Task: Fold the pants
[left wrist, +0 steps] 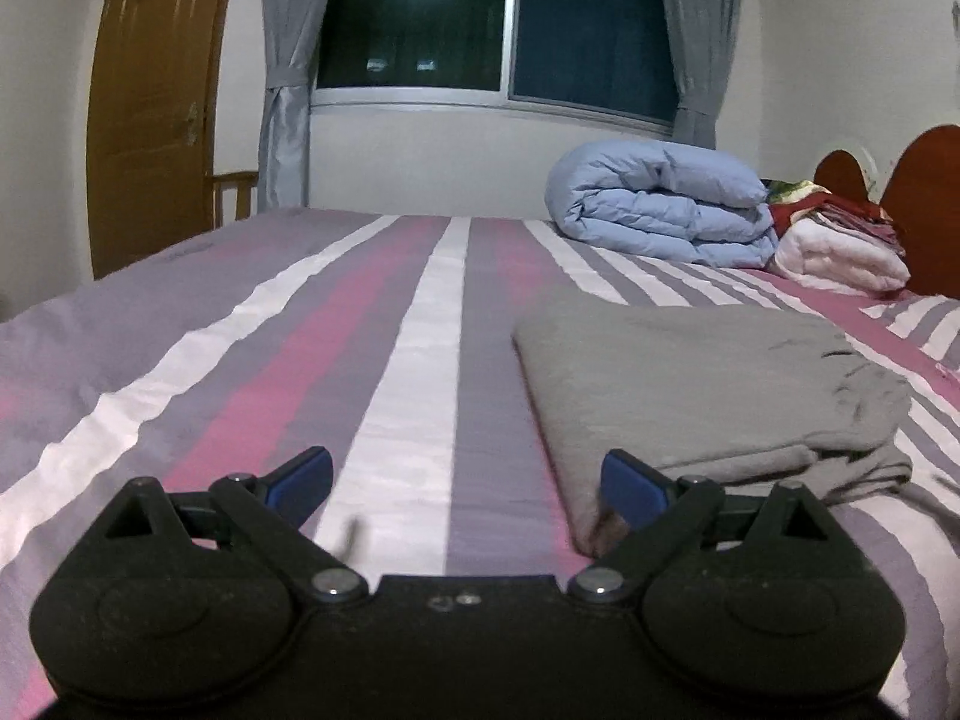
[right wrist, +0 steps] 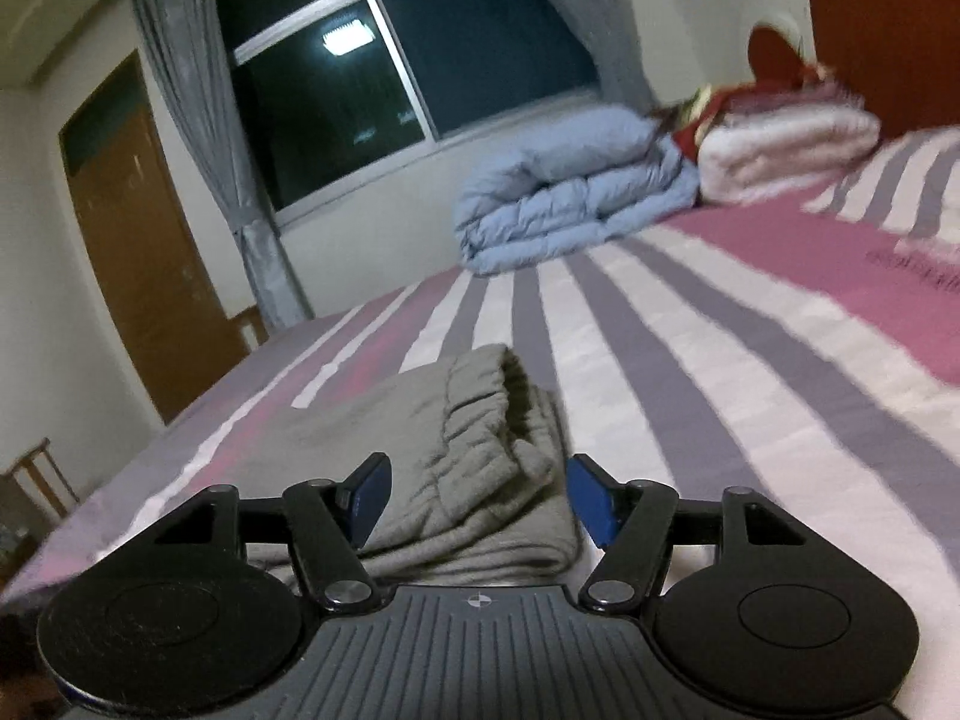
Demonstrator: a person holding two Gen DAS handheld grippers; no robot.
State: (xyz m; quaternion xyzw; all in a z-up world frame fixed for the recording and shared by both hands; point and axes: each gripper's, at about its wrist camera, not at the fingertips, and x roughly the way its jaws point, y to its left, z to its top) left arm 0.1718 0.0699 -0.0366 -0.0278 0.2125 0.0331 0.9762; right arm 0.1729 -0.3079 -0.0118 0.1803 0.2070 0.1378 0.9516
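My left gripper (left wrist: 467, 483) hangs low over the striped bed cover (left wrist: 240, 372), jaws spread wide, nothing between the blue pads (left wrist: 303, 477). The grey pants (left wrist: 690, 384) lie folded into a flat stack ahead and to the right of it; the stack's near corner sits just beside the right-hand pad, and I cannot tell whether pad and cloth touch. The gathered waistband end bunches at the stack's far right.

From my right gripper (right wrist: 478, 501), the same pants (right wrist: 456, 450) lie directly ahead and below. Jaws are wide here too, one pad (right wrist: 591, 501) on either side of the folded edge, gripping nothing. The elastic waistband (right wrist: 498, 396) is just beyond the fingertips, its ruffled opening facing right.

Farther ahead of both grippers: a rolled pale blue duvet (left wrist: 660, 210), with a white folded blanket (left wrist: 840, 258) to its right and red cloth on top. The dark window (left wrist: 492, 18), grey curtains (left wrist: 288, 60) and a brown door (left wrist: 150, 102) stand beyond the bed. The right view is motion-blurred.
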